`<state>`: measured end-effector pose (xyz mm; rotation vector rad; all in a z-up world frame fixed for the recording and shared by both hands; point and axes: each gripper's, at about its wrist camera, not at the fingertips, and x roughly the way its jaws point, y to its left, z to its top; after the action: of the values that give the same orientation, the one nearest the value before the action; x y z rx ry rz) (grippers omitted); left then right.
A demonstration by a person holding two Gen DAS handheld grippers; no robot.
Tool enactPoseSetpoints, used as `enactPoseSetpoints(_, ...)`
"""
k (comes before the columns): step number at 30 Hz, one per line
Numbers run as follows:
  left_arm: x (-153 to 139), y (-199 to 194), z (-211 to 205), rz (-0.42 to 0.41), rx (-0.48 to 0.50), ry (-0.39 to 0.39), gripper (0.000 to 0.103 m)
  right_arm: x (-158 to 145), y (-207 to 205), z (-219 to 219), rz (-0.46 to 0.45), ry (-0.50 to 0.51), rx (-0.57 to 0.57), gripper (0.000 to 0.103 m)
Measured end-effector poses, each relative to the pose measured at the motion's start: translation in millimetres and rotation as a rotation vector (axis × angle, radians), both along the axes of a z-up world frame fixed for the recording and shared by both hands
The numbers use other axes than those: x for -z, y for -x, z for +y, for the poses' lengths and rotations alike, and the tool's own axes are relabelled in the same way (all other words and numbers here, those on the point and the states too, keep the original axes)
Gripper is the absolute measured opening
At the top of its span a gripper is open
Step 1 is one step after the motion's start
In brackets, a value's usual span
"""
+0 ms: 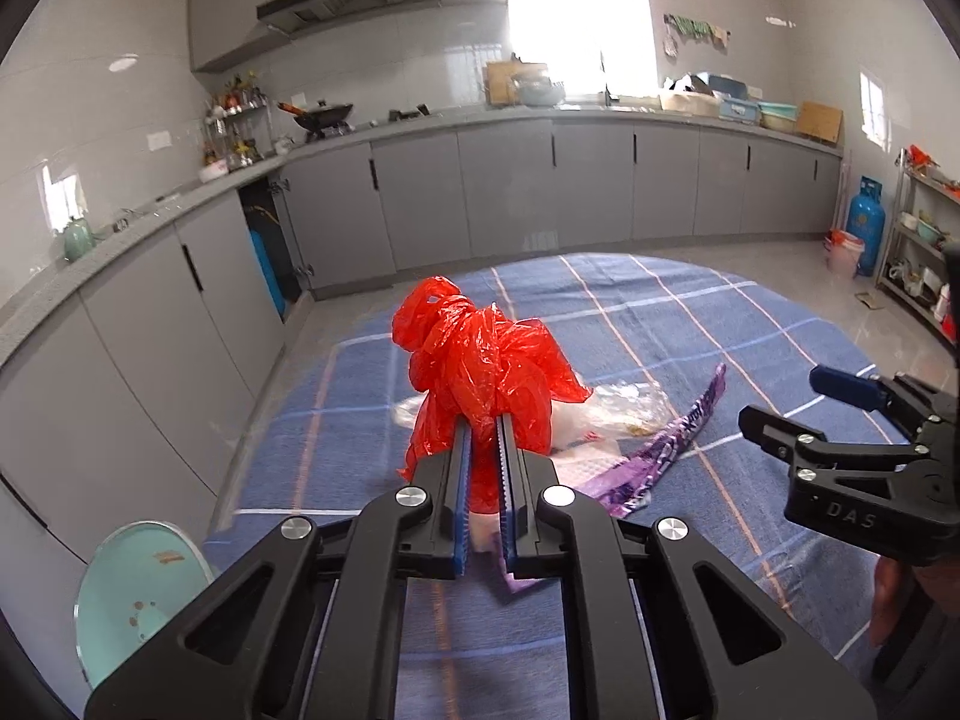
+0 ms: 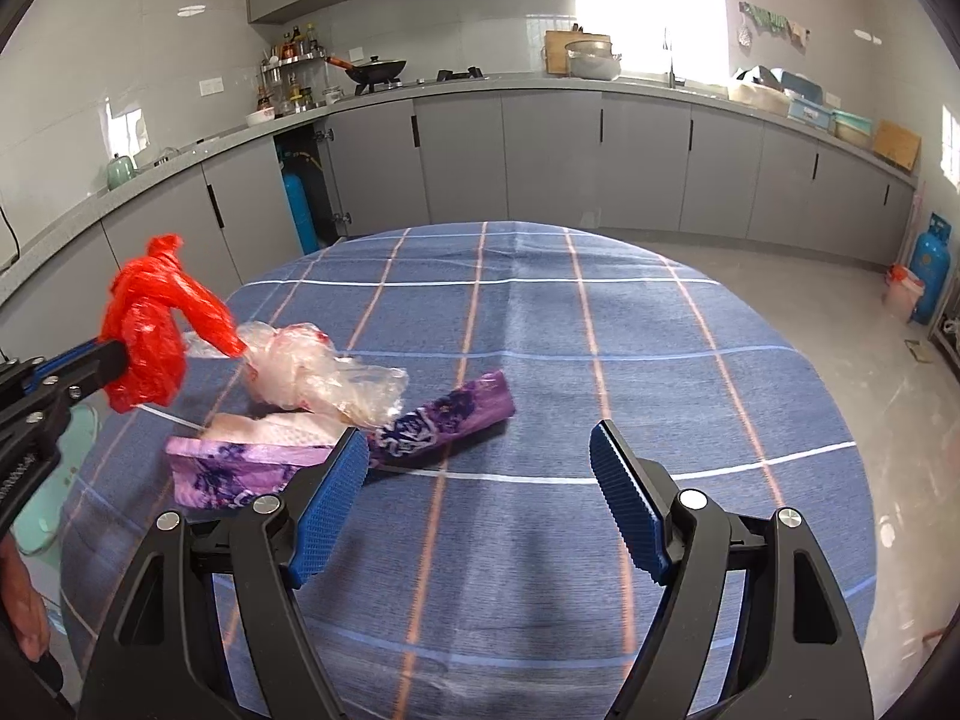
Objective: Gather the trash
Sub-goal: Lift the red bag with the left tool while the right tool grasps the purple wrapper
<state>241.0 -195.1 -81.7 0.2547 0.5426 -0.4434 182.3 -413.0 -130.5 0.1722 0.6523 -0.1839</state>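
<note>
Red plastic, a crumpled bag (image 1: 480,360), fills the centre of the left wrist frame, pinched between the blue pads of the left gripper (image 1: 483,438), whose jaws are nearly together with the film bunched between them. In the right wrist frame the same bag (image 2: 150,330) sits at the left edge, lifted above the desk (image 2: 600,330), which wears a blue checked cloth.

Just right of the bag in that frame lies a clear bag (image 2: 318,378), crumpled on the cloth. Below it a purple packet (image 2: 444,420) lies at a slant, and a second purple pack (image 2: 234,468) with a white padded piece on top sits at lower left, touching the clear bag. In the left wrist frame the clear bag (image 1: 618,402) and purple packet (image 1: 684,432) show just right of centre, behind the red bag.

Across the bottom of its own frame, the right gripper (image 2: 480,450) is spread wide with nothing between its pads, hovering over bare cloth right of the purple packet. It also shows at the right edge of the left wrist frame (image 1: 780,396).

A pale green stool (image 1: 138,594) stands at lower left beside the desk.
</note>
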Motion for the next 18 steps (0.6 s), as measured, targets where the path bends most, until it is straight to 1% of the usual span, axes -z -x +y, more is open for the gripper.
enactPoseSetpoints(4, -4, 1, 19, -0.018, -0.035, 0.005, 0.008, 1, -11, 18, 0.015, -0.016, -0.03, 0.076)
enactPoseSetpoints(7, 1, -2, 38, -0.004, -0.078, 0.015, 0.008, 5, -21, 27, 0.028, -0.035, -0.036, 0.075)
enactPoseSetpoints(11, 9, -4, 60, 0.003, -0.122, 0.009, 0.008, 3, -29, 24, 0.033, -0.04, -0.029, 0.075)
enactPoseSetpoints(13, 10, -3, 70, -0.014, -0.147, 0.004, 0.008, 1, -32, 17, 0.043, -0.067, -0.008, 0.075)
enactPoseSetpoints(16, 14, -4, 78, -0.004, -0.16, 0.014, 0.008, 5, -36, 20, 0.07, -0.067, 0.001, 0.074)
enactPoseSetpoints(17, 16, -4, 79, 0.001, -0.162, 0.016, 0.008, 10, -39, 25, 0.09, -0.071, -0.008, 0.073)
enactPoseSetpoints(18, 17, -3, 80, 0.005, -0.161, 0.018, 0.008, 16, -43, 30, 0.116, -0.079, -0.021, 0.066)
